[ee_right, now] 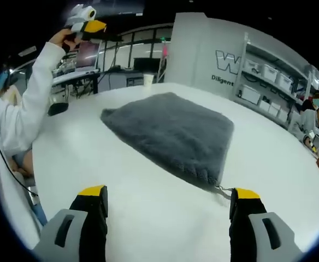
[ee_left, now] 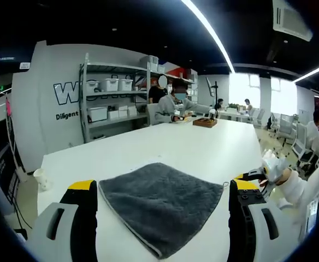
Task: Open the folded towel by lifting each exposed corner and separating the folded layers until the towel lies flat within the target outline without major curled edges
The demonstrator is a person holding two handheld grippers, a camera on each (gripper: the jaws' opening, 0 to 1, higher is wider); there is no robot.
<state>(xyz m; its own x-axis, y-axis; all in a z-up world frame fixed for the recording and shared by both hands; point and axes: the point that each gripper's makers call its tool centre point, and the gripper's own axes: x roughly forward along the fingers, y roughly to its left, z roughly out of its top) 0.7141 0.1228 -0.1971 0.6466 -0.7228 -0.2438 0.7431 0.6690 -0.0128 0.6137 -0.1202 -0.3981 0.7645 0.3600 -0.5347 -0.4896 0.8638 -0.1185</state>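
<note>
Towel (ee_left: 162, 207) first: it is dark grey and plush, folded into a thick square, and it lies on the white desk (ee_left: 203, 147) near the edge closest to me, with one corner pointing toward my left gripper (ee_left: 162, 218). In the left gripper view my two yellow-tipped jaws stand wide apart on either side of that near corner, holding nothing, and I cannot tell whether they touch the cloth or the desk. In the right gripper view my right gripper (ee_right: 167, 215) is just as wide open and empty, low over bare desk, with the towel's fringed corner and a small hanging loop (ee_right: 223, 190) just ahead of the right-hand jaw. From there I also see my other gripper raised well above the desk at the far left, in a hand (ee_right: 66, 37) with a white sleeve. A paper cup (ee_left: 41, 179) stands near the desk's left edge, well apart from the towel. At the far end of the desk sits a wooden tray (ee_left: 205, 122), with a seated person (ee_left: 173, 106) and storage shelves (ee_left: 113, 98) beyond.
</note>
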